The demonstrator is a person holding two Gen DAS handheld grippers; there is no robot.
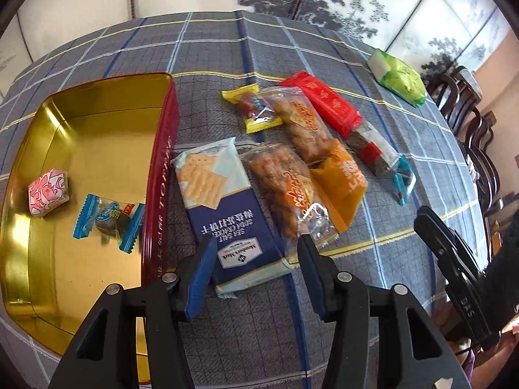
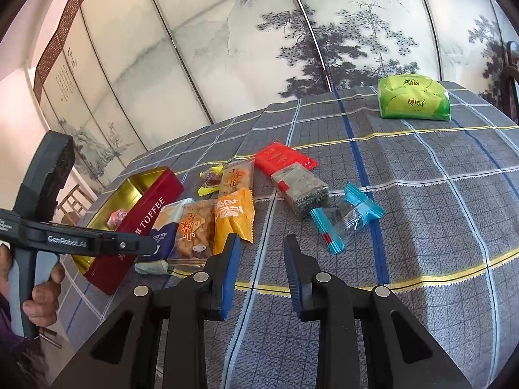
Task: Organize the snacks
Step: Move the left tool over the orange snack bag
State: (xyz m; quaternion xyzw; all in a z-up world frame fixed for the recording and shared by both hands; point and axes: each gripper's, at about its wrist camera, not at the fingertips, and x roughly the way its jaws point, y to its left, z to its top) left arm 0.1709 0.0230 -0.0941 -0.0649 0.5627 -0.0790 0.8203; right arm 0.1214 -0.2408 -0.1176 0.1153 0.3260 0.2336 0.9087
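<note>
A: Start nearest. What is the left gripper [image 1: 256, 243] doing?

B: Its jaws stand wide apart with nothing between them, at the bottom centre of its own view. They straddle the near end of the cracker pack [image 1: 223, 207], which lies flat on the cloth [image 1: 405, 259]. I judge that spread is set to take the pack across its width.

A: And the right gripper [image 2: 261, 243]?

B: Also parted and empty, low in its own frame, over bare cloth just short of the snack pile. It looks parked while the left one works.

A: Why is the tin [image 1: 159, 175] at the left of the frame?

B: It sits just beside the crackers, gold inside facing up, so a lift and a short sideways move probably suffices. 2 items already lie in it: a pink sweet [image 1: 48, 191] and a blue candy [image 1: 108, 220].

A: Further back?

B: 2 clear bags of fried snacks [image 1: 285, 191] overlap an orange pack [image 1: 340, 178] at mid-frame. Beyond them are a yellow candy [image 1: 256, 108], a red pack [image 1: 324, 103] and a blue-ended bar [image 1: 379, 159].

A: Farthest?

B: A green pack [image 1: 399, 77], upper right, well apart from the rest and likely the last to go in.
</note>
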